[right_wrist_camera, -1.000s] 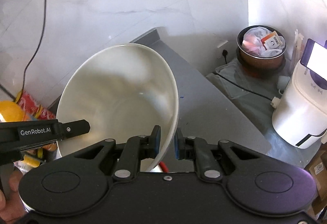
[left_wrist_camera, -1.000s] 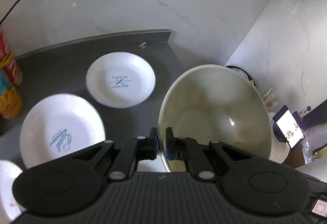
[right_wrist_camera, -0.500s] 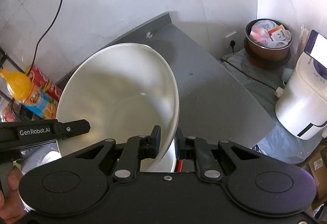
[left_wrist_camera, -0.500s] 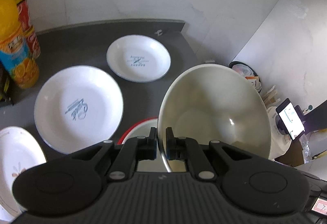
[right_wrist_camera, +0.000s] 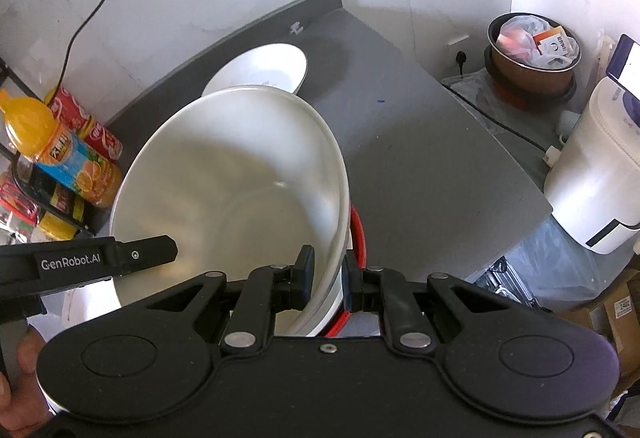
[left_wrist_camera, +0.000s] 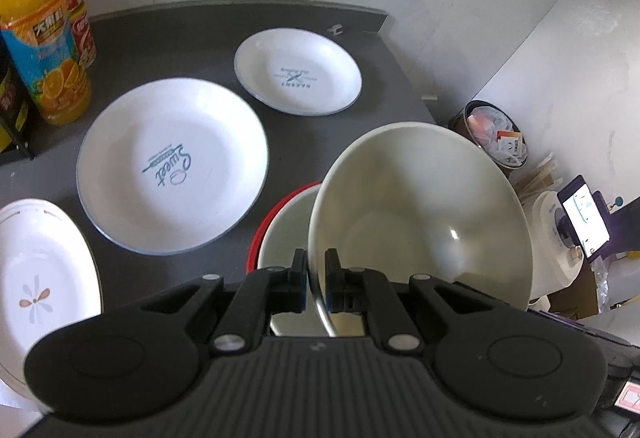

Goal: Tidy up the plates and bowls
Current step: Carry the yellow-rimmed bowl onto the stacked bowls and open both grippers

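— Which step is this?

— Nesting, I'd judge. The left gripper (left_wrist_camera: pixel 316 284) and right gripper (right_wrist_camera: pixel 327 284) each have their jaws clamped on the rim of the cream bowl (left_wrist_camera: pixel 420 214), held above the red-rimmed bowl (left_wrist_camera: pixel 284 222) on the counter (right_wrist_camera: pixel 420 158).

— Its attitude?

— Tilted — mouth facing the cameras, base away. Next: level it, lower, then release.

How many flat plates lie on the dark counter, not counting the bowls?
3: the "Sweet" plate at the middle, the smaller plate behind it near the wall, and the flower plate at the left edge, partly cut off. Others may be hidden.
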`<state>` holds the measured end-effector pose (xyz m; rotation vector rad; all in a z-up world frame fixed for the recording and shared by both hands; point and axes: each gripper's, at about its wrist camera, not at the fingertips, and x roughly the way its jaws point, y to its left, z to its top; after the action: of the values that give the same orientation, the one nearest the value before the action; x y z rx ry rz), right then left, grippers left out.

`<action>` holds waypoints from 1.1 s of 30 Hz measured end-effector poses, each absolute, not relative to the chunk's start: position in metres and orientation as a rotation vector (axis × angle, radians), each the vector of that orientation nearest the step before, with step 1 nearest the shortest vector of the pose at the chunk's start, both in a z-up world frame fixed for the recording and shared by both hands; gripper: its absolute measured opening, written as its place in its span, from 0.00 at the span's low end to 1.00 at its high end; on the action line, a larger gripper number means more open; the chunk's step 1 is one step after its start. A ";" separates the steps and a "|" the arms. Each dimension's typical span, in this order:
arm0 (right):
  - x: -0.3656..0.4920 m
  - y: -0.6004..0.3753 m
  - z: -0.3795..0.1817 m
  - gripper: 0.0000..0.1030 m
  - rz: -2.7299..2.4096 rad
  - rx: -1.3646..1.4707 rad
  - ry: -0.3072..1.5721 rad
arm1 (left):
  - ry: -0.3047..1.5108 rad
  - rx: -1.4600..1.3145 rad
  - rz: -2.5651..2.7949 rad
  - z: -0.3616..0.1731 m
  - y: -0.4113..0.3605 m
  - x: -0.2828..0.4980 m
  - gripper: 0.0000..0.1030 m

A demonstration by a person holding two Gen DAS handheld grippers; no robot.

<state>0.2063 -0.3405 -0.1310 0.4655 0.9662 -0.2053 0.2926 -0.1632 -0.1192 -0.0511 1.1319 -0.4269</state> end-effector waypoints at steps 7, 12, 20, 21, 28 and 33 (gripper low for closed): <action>0.214 -0.334 -0.138 0.15 -0.205 0.440 1.006 | 1.166 -0.050 -0.415 -0.132 -0.160 0.298 0.06; 0.216 -0.330 -0.140 0.18 -0.206 0.408 1.023 | 1.187 -0.045 -0.414 -0.140 -0.159 0.300 0.07; 0.210 -0.324 -0.137 0.22 -0.189 0.348 1.032 | 1.190 -0.036 -0.394 -0.147 -0.159 0.296 0.09; 0.209 -0.324 -0.136 0.22 -0.188 0.342 1.032 | 1.189 -0.033 -0.389 -0.147 -0.160 0.296 0.09; 0.199 -0.330 -0.131 0.27 -0.174 0.343 1.014 | 1.210 -0.005 -0.370 -0.145 -0.169 0.300 0.16; 0.189 -0.337 -0.124 0.34 -0.148 0.372 0.983 | 1.203 0.003 -0.360 -0.132 -0.171 0.294 0.45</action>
<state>0.1893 -0.3366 -0.1242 0.3716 0.9827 -0.1479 0.2938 -0.1708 -0.1321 0.0030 1.2033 -0.3599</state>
